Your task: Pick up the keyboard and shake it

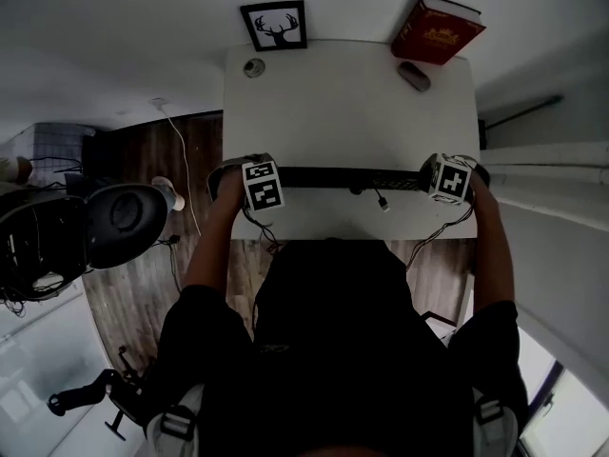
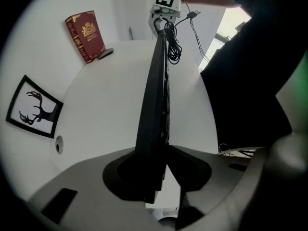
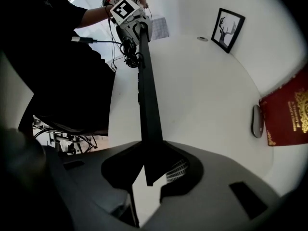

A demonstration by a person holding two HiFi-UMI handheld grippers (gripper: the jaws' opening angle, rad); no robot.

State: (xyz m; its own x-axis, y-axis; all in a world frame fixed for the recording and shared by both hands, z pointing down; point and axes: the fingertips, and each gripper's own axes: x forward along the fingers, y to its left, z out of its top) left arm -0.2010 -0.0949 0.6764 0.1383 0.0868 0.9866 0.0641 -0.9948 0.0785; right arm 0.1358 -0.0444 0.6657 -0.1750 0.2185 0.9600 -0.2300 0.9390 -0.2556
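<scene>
Clamping keyboard [image 1: 343, 178] ends: left tool [image 2: 156, 149], right tool [image 3: 150, 147]; keys barely visible edge-on.

A black keyboard [image 1: 347, 177] sits edge-up above the near part of the white table [image 1: 343, 112]. The left gripper [image 1: 259, 187] is at its left end and the right gripper [image 1: 449, 179] at its right end (the jaws themselves are hidden under the marker cubes). A short cable [image 1: 380, 200] dangles from the keyboard's near side. At the table's far edge stand a framed deer picture [image 1: 275, 25] on the left and a red book [image 1: 438, 29] on the right, with a grey mouse [image 1: 413, 75] just beside the book. A dark chair [image 1: 119, 219] stands on the wooden floor [image 1: 143, 293] to the left.
</scene>
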